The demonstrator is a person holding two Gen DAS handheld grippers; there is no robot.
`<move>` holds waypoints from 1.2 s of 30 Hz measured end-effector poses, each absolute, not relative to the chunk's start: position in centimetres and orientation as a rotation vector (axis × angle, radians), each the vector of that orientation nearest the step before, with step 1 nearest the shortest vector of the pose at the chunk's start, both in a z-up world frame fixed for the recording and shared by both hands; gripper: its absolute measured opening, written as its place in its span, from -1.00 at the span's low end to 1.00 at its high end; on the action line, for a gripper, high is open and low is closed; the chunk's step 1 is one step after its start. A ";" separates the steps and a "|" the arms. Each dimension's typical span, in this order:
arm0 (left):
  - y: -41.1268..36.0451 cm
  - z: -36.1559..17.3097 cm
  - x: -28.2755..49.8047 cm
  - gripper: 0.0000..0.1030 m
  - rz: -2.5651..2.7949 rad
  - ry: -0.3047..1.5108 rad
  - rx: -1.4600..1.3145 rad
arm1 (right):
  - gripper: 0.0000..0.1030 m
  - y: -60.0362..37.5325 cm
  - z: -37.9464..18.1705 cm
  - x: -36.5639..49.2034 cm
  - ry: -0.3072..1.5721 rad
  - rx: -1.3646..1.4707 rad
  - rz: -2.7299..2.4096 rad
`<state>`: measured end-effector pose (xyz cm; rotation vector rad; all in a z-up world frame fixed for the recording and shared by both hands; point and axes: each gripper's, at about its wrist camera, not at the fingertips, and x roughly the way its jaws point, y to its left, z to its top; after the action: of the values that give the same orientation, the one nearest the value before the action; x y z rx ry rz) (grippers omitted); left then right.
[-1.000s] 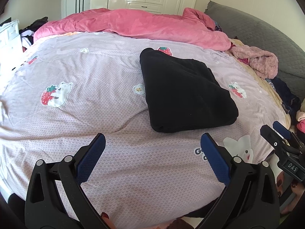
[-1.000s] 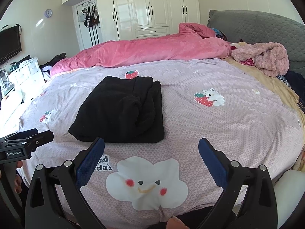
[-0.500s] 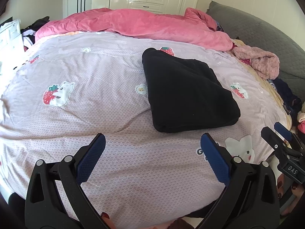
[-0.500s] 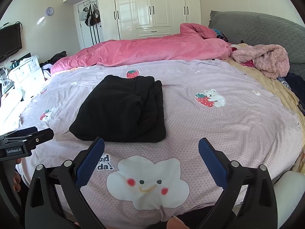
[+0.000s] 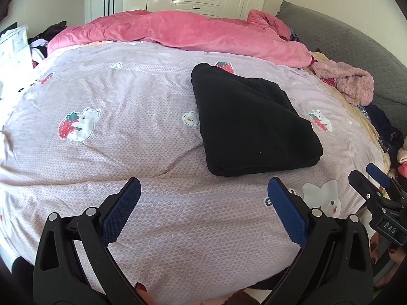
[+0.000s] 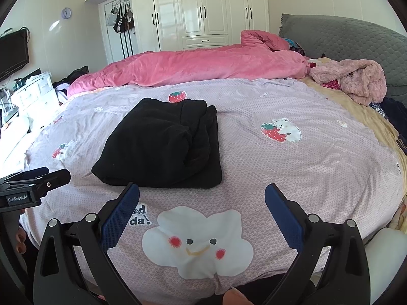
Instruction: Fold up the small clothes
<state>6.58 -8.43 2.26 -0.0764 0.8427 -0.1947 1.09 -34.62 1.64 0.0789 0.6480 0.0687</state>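
Both tools hang just off the near edge of the bed, over the pale lilac cartoon-print quilt (image 5: 142, 117), and neither touches any cloth. The left gripper (image 5: 203, 203) has its blue-padded fingers spread wide, nothing between them; the right gripper (image 6: 202, 208) is splayed the same way above a white smiling cloud print (image 6: 197, 244). The folded black fleece garment (image 6: 165, 147) lies flat in a thick rectangle on the quilt, just beyond the fingertips, its layered fold edges showing on the right side. Far behind it sprawls a rumpled pink plush duvet (image 6: 203, 66), with a fuzzy pale pink garment (image 6: 356, 81) heaped at the far right.
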 end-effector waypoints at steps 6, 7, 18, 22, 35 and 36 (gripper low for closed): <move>-8.4 2.2 6.6 0.82 -0.197 0.848 -0.073 | 0.91 -34.6 1.5 1.1 0.650 0.078 0.066; -8.4 2.2 6.6 0.82 -0.197 0.850 -0.071 | 0.91 -34.7 1.4 1.1 0.650 0.078 0.066; -8.5 2.1 6.6 0.82 -0.190 0.853 -0.062 | 0.91 -34.9 1.2 0.8 0.657 0.074 0.053; -8.4 2.2 6.6 0.82 -0.196 0.853 -0.051 | 0.91 -35.1 1.1 0.8 0.661 0.070 0.040; -3.0 1.0 6.2 0.82 -0.153 0.863 -0.068 | 0.91 -43.0 -1.2 -2.3 0.712 0.125 -0.257; -2.0 0.9 6.2 0.82 -0.120 0.857 -0.053 | 0.91 -44.5 -1.5 -3.0 0.717 0.135 -0.301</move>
<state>6.25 -2.00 0.93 -0.0532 0.8572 -0.1202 -2.95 -44.50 -1.52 0.1348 0.7169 -0.3014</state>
